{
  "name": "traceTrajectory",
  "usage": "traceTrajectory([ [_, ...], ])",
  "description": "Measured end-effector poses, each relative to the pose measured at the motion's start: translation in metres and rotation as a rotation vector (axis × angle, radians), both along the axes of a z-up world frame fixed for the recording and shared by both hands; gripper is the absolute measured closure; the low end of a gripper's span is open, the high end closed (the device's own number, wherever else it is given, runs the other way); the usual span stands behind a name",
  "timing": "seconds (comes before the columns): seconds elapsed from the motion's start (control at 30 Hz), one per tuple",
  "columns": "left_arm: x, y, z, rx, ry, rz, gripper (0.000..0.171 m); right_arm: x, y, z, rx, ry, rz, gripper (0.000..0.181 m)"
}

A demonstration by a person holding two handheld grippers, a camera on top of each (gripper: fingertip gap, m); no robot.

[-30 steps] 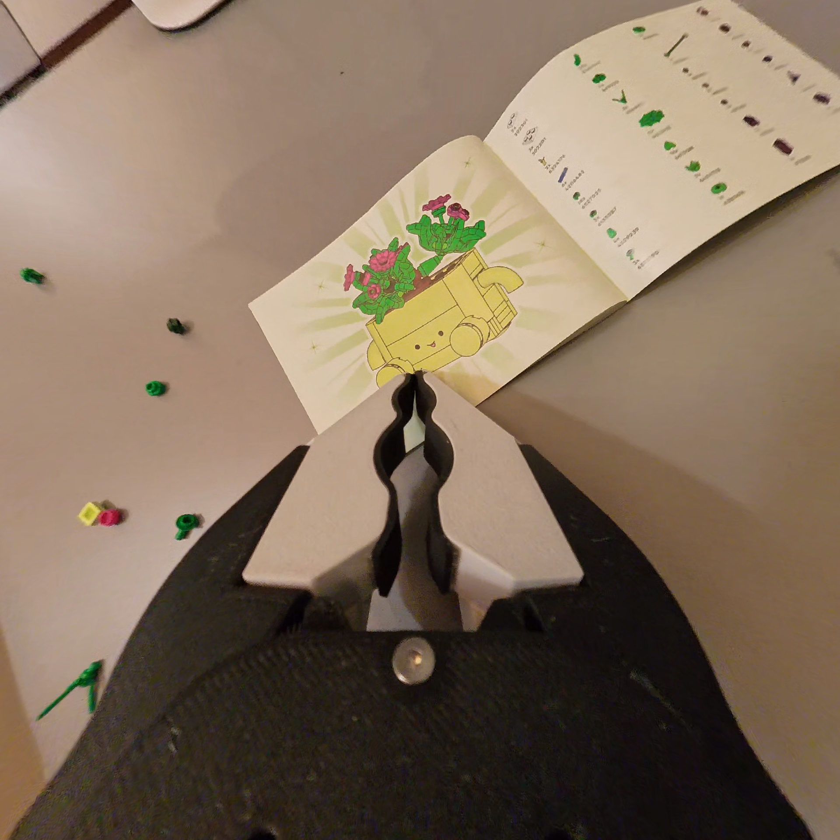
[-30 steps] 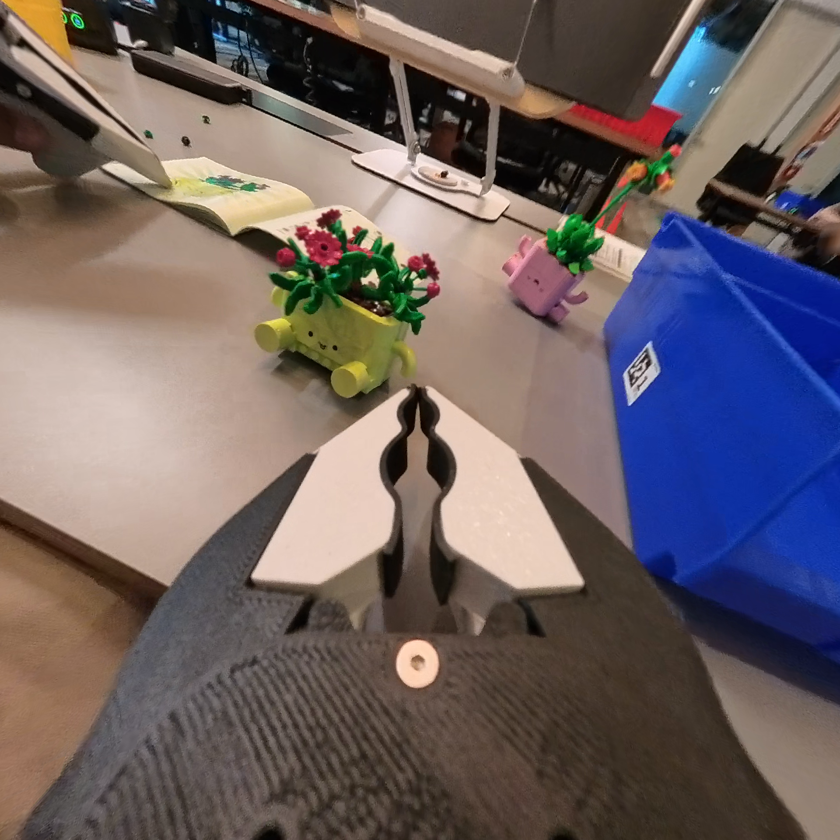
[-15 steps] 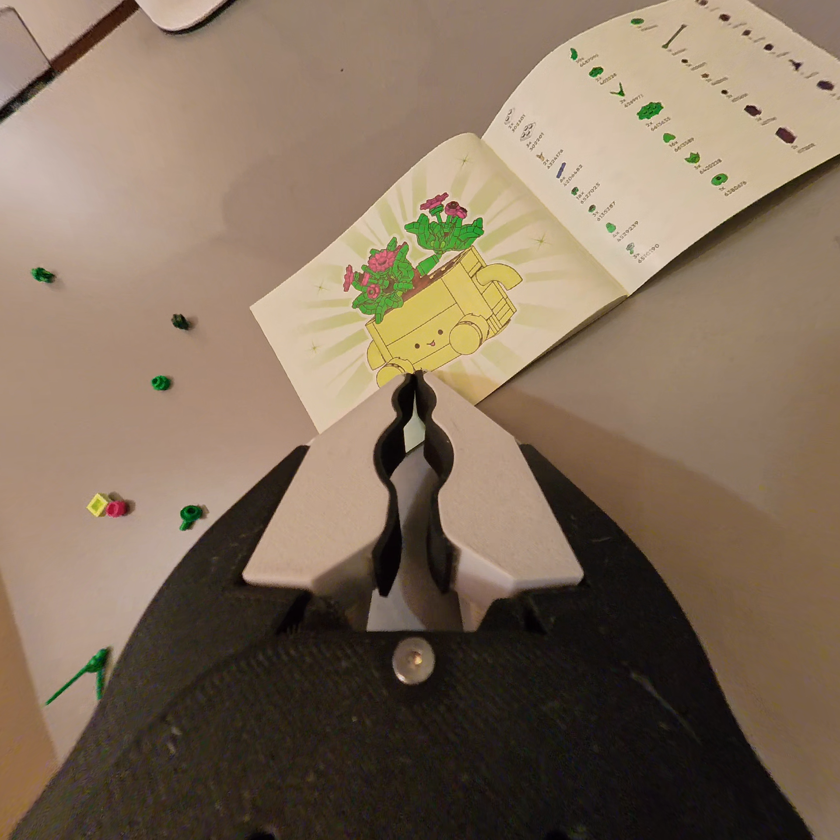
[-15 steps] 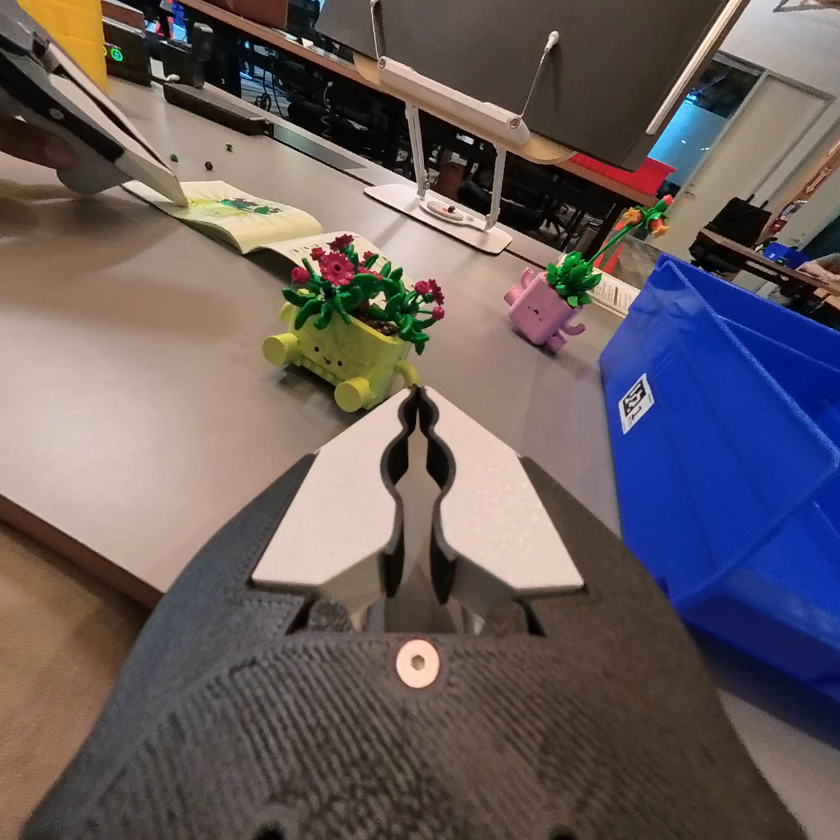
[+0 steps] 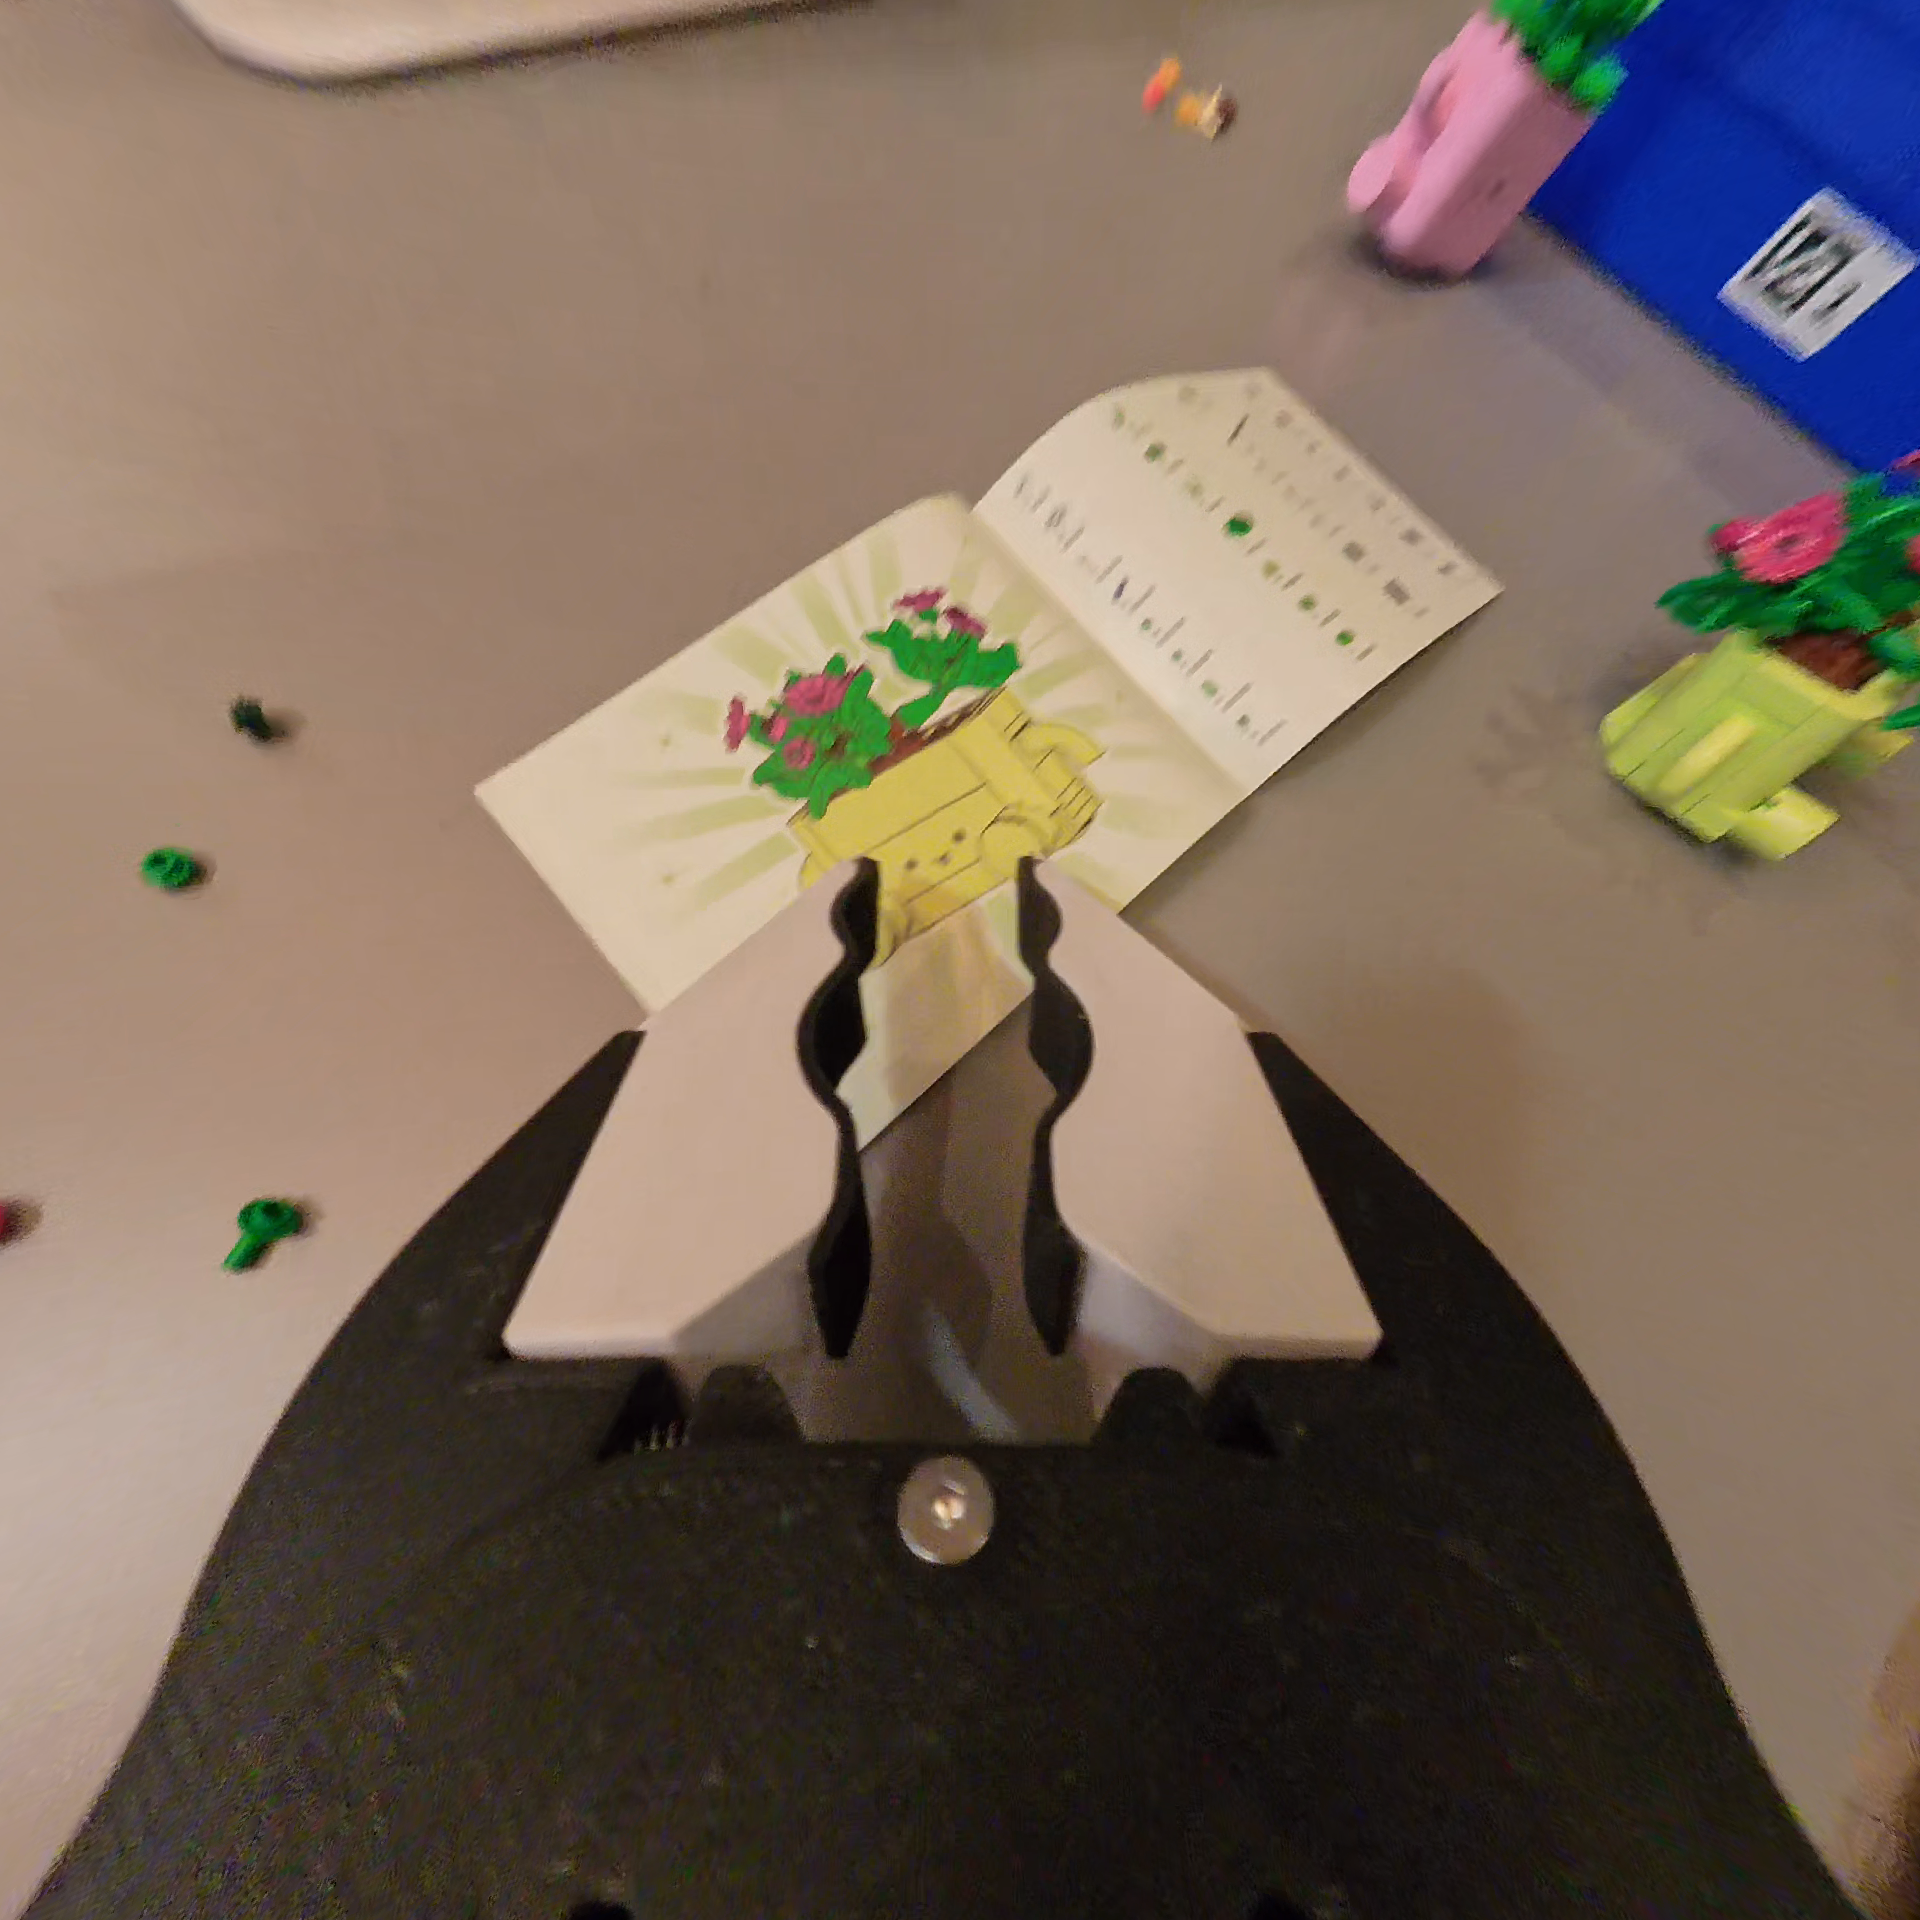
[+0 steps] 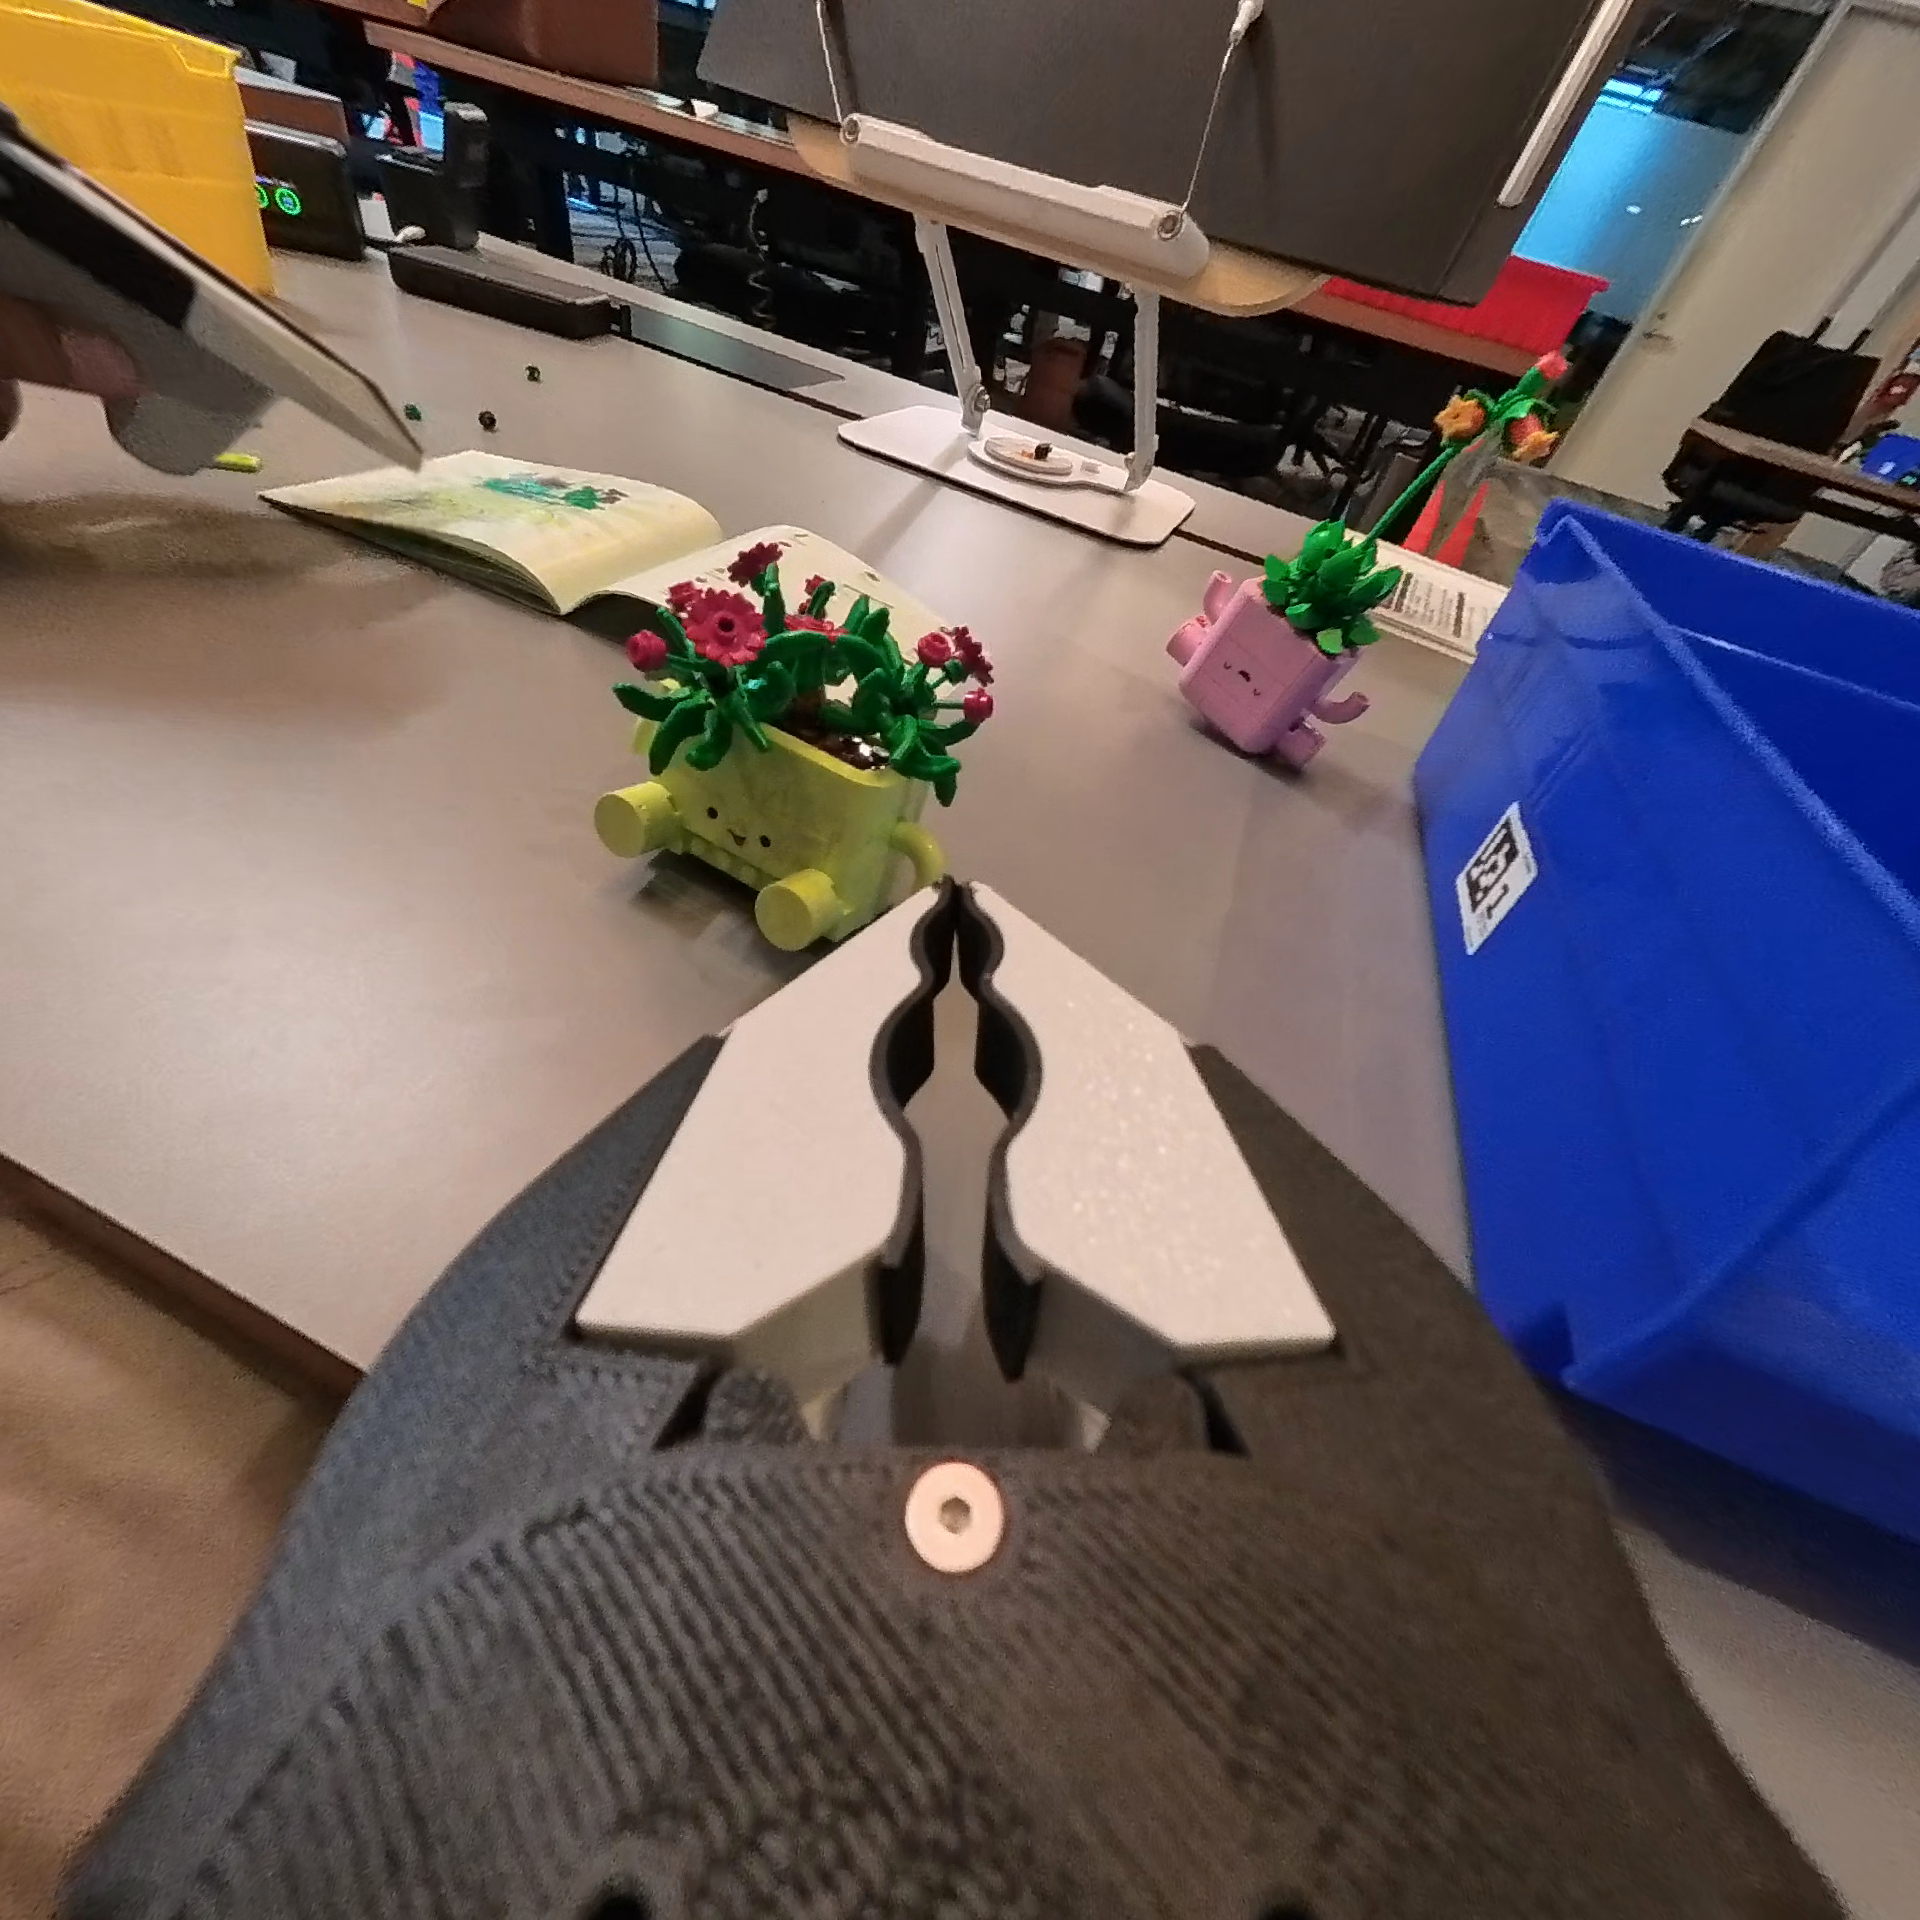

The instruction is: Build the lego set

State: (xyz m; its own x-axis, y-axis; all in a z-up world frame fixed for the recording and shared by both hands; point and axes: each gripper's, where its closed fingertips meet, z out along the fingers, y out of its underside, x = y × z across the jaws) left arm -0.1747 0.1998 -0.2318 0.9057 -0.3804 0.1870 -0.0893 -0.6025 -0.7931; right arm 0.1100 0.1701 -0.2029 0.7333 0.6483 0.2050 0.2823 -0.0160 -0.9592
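Since the earlier frame, left gripper has parted its jaws and now hovers empty, a clear gap between them, over the near edge of the open booklet. Right gripper stays closed on nothing, near the bench's front edge. Just beyond it stands the yellow lego pot; the pink lego pot stands farther, beside the blue bin. Loose green pieces lie left of the booklet.

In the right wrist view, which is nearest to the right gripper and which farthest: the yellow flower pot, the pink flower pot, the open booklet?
From the right gripper:
1. Yellow flower pot, just ahead of the fingers, slightly left.
2. Pink flower pot, farther back on the right.
3. Open booklet, far left, under the left gripper.
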Motion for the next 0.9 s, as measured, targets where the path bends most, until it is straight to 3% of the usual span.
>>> traceTrajectory([
  [0.17, 0.029, 0.004, 0.019, 0.131, 0.019, -0.041, 0.108, -0.001, -0.001, 0.000, -0.027, 0.026, 0.023, 0.181],
  [0.37, 0.064, 0.023, 0.010, 0.168, 0.258, -0.039, 0.075, -0.002, -0.002, 0.000, -0.052, 0.045, 0.043, 0.181],
  [0.47, 0.080, 0.038, -0.006, 0.120, 0.397, -0.053, 0.073, -0.002, -0.002, -0.001, -0.056, 0.044, 0.046, 0.181],
  [0.57, 0.094, 0.045, -0.009, 0.122, 0.411, -0.091, 0.075, -0.002, -0.002, -0.002, -0.056, 0.038, 0.046, 0.181],
  [0.7, 0.073, 0.047, 0.010, 0.189, 0.387, -0.003, 0.098, -0.002, -0.002, -0.003, -0.060, 0.031, 0.044, 0.181],
  [0.8, 0.039, 0.045, 0.026, 0.221, 0.301, 0.104, 0.102, -0.002, -0.001, -0.003, -0.061, 0.025, 0.041, 0.181],
  [0.9, 0.004, 0.041, 0.035, 0.187, 0.051, 0.234, 0.101, -0.002, -0.001, -0.004, -0.065, 0.021, 0.038, 0.181],
])
